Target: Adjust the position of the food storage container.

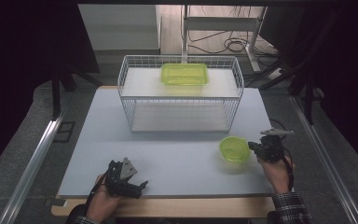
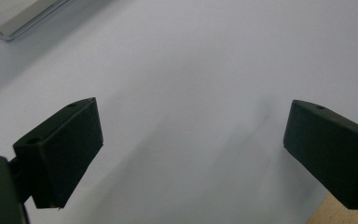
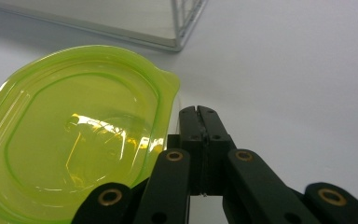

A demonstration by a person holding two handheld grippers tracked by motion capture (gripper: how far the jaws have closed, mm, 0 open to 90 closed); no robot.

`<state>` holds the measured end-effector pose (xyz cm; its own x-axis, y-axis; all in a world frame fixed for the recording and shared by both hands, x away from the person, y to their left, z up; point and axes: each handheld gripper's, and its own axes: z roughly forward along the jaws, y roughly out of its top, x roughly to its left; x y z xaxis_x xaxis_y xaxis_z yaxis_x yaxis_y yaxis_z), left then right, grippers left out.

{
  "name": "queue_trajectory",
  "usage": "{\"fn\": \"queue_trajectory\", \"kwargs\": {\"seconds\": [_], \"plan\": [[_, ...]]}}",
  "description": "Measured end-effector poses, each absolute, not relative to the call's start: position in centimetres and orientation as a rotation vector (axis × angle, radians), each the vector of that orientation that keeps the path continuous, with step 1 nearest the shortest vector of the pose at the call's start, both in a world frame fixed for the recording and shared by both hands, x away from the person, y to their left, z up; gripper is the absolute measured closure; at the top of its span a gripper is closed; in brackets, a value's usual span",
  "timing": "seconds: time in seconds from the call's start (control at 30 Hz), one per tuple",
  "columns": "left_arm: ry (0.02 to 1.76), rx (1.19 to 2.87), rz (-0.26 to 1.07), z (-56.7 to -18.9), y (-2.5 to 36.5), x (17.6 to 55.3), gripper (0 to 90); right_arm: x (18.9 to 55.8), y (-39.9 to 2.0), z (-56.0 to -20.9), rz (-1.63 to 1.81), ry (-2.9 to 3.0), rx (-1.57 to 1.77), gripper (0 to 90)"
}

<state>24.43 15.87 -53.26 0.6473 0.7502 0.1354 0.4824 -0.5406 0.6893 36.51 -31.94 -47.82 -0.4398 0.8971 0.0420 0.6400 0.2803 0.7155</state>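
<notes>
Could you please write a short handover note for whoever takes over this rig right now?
Left tongs: open, nothing between them, low at the near edge of the table.
Right tongs: shut, holding nothing, right beside the rim of the small round green container, which stands on the table in front of the wire rack.
A rectangular green container already sits on the rack's top shelf.
Left, probably: grip the round container and shelve it.

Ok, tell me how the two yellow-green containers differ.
The rectangular container sits on the wire rack's upper shelf; the round container sits on the table beside the right gripper. The rectangular one looks wider and flatter. Both are translucent yellow-green plastic with lids.
</notes>
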Motion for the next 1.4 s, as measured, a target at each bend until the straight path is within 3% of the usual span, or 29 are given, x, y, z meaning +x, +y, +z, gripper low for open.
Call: {"fn": "queue_trajectory", "kwargs": {"seconds": [0.77, 1.4], "plan": [[0.952, 2.249, 0.555, -53.3, 15.8, 24.4, 4.2, 35.2, -26.6, -48.2, 1.024, 2.318, 1.295, 88.9], [0.952, 2.251, 0.559, -53.3, 15.7, 24.4, 4.3, 33.3, -25.9, -48.3, 1.043, 2.38, 1.264, 88.6]]}}
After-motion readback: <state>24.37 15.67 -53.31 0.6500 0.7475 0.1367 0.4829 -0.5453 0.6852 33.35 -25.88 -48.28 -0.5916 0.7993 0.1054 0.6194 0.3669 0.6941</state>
